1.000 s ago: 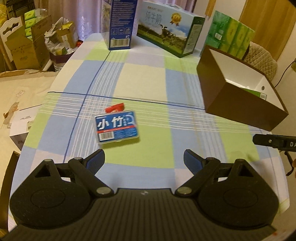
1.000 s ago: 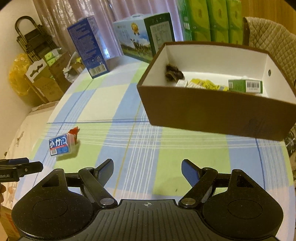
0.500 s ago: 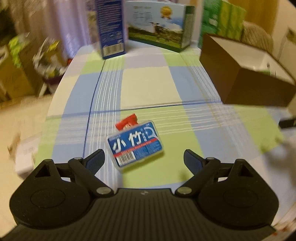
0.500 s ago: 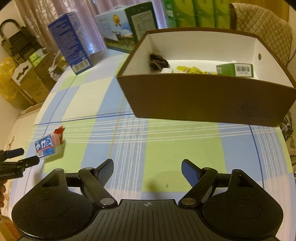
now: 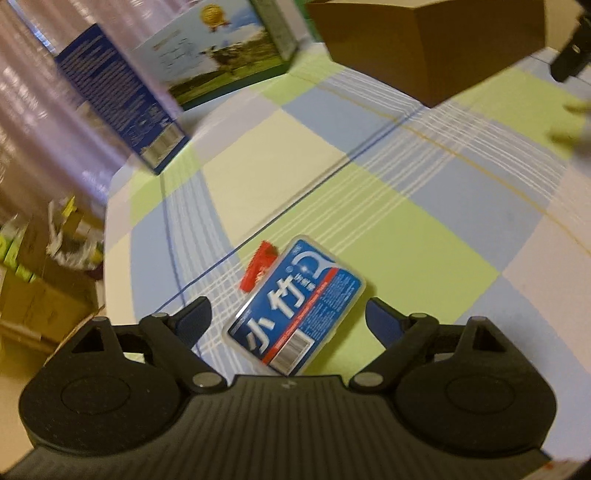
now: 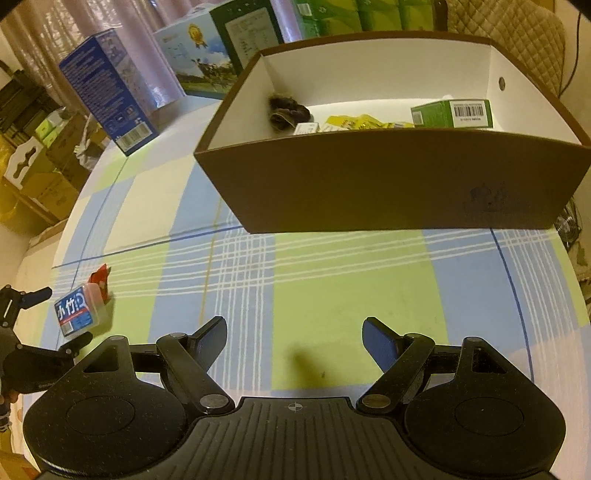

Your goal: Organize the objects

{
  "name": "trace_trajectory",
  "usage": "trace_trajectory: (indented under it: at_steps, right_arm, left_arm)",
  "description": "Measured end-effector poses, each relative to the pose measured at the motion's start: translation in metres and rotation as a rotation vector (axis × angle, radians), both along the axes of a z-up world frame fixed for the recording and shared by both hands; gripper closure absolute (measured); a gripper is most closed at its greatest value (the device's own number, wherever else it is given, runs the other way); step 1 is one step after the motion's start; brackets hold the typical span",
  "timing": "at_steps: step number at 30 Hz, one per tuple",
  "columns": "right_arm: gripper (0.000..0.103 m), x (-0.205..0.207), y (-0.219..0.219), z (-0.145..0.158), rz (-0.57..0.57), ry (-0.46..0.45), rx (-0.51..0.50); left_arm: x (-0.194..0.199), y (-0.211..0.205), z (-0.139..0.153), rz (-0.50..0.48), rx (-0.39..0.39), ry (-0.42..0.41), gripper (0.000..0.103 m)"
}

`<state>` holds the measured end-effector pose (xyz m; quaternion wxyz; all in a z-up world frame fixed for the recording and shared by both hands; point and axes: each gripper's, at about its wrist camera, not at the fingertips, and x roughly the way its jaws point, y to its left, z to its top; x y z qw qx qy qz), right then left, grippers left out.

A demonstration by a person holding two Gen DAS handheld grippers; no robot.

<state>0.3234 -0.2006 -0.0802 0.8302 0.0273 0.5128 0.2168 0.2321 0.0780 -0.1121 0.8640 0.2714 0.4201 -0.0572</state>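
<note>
A flat clear case with a blue label (image 5: 295, 306) lies on the checked tablecloth, and a small red packet (image 5: 258, 267) touches its far edge. My left gripper (image 5: 290, 321) is open with a finger on each side of the case, not touching it. In the right wrist view the blue case (image 6: 77, 314) sits at the far left between the left gripper's fingers (image 6: 35, 295). My right gripper (image 6: 293, 336) is open and holds nothing, above the cloth in front of the brown box (image 6: 388, 192). The box holds a green carton (image 6: 452, 113), yellow packets and a dark object.
A tall blue carton (image 6: 107, 96) and a milk gift box (image 6: 218, 55) stand at the table's far side, with green packs behind the brown box. Cardboard boxes and bags (image 5: 40, 266) sit on the floor to the left. A quilted chair back (image 6: 506, 26) is at the far right.
My left gripper moved forward and tilted, so the blue case now lies between its open fingers. My right gripper drew slightly closer to the brown box. Both stayed open.
</note>
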Motion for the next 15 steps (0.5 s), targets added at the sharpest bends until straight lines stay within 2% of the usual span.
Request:
trace_trajectory:
  at_steps: [2,7,15]
  right_arm:
    - [0.025,0.002,0.001,-0.001,-0.005,0.007,-0.004]
    - [0.025,0.004,0.005,-0.004,-0.005,0.017,-0.006]
    - [0.025,0.009,0.014,-0.008,0.009,0.028,-0.011]
  left_arm:
    - [0.004,-0.001,-0.004,-0.014,0.000,0.022,0.029]
    - [0.008,0.003,-0.002,-0.008,-0.029,0.046,0.037]
    - [-0.007,0.018,0.004,0.091,-0.196,0.159,0.044]
